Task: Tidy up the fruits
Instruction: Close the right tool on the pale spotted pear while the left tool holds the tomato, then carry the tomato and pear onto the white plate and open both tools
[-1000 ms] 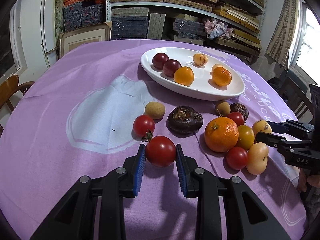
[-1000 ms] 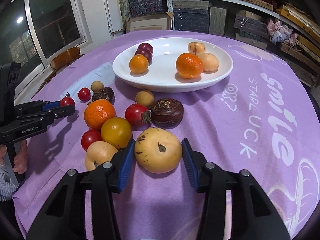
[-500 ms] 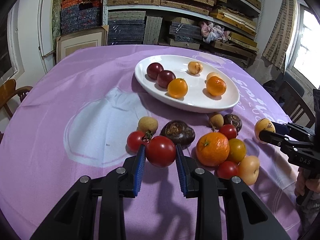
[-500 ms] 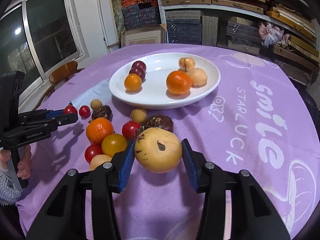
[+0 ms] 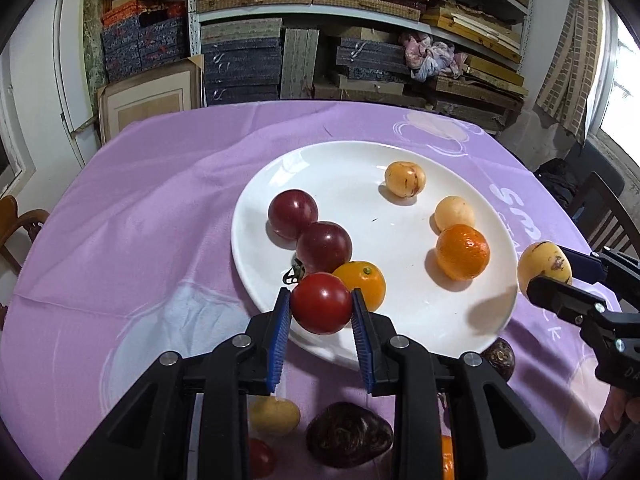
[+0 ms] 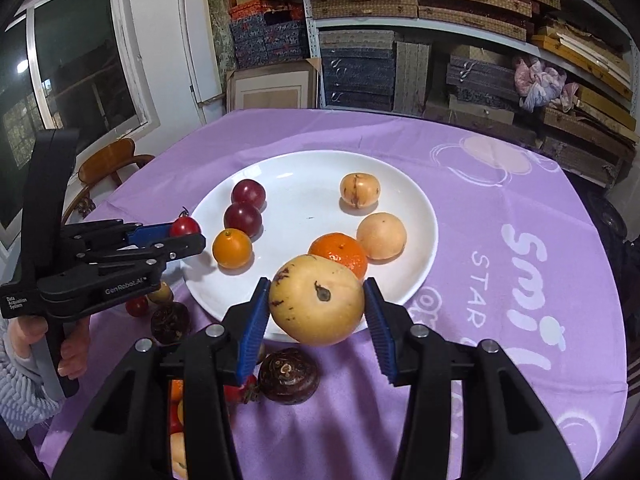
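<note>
Five fruits are already laid on the white plate (image 6: pixel 416 216). A red tomato (image 5: pixel 321 303) is pinched by the left tool (image 5: pixel 321 316) and a yellow fruit (image 6: pixel 316 305) by the right tool (image 6: pixel 316 312), both held above the plate's near rim. Several fruits are left on the tabletop (image 6: pixel 500 360) just before the plate.

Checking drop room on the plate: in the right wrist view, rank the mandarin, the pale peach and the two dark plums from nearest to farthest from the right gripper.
1. Mandarin, just behind the right gripper.
2. Pale peach, behind it to the right.
3. Dark plums, far left of the plate.
</note>
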Available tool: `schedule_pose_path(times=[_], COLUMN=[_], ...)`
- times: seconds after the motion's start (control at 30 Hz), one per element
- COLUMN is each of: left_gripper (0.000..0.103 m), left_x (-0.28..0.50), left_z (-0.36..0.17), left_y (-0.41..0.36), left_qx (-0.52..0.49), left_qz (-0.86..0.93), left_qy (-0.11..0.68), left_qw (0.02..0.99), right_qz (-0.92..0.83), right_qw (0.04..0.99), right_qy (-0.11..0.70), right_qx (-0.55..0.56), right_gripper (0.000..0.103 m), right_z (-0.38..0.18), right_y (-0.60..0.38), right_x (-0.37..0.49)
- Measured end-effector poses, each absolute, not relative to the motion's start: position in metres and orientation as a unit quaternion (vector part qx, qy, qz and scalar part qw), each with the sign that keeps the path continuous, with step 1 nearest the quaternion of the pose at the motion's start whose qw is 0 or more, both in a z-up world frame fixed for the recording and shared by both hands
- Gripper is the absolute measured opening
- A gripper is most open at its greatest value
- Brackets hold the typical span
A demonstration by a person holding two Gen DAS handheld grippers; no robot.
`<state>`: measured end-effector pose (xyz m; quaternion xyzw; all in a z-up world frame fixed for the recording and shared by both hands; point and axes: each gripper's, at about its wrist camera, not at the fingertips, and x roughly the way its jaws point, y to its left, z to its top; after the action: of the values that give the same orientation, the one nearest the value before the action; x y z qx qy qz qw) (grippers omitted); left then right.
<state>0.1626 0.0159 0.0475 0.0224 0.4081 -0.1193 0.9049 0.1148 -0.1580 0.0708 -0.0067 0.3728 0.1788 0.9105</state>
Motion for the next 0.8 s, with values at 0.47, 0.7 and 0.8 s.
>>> schedule_pose_path(times=[0.47,0.7,0.8], left_gripper=[0.033,0.033,0.037], left_x=[0.182,0.185,0.186], left_z=[0.048,0.047,0.047], left_y=[-0.013,-0.025,-0.027], left_qx=[0.071,0.094,0.097], left_qz=[-0.122,-0.117,-0.112], left_qy=[0.363,0.345,0.342], left_qw=[0.921,0.926,0.928], right_qz=[0.163,0.160,0.160], right_qw=[0.894,0.896,0.897], right_qy=[0.416,0.414,0.413], right_qx=[-0.015,-0.010,-0.010], right_gripper=[0.046,0.046,0.046], right_z=[0.030,0.028,0.028], right_y=[-0.139,-0.136,-0.136], right_x=[0.167,0.179,0.178])
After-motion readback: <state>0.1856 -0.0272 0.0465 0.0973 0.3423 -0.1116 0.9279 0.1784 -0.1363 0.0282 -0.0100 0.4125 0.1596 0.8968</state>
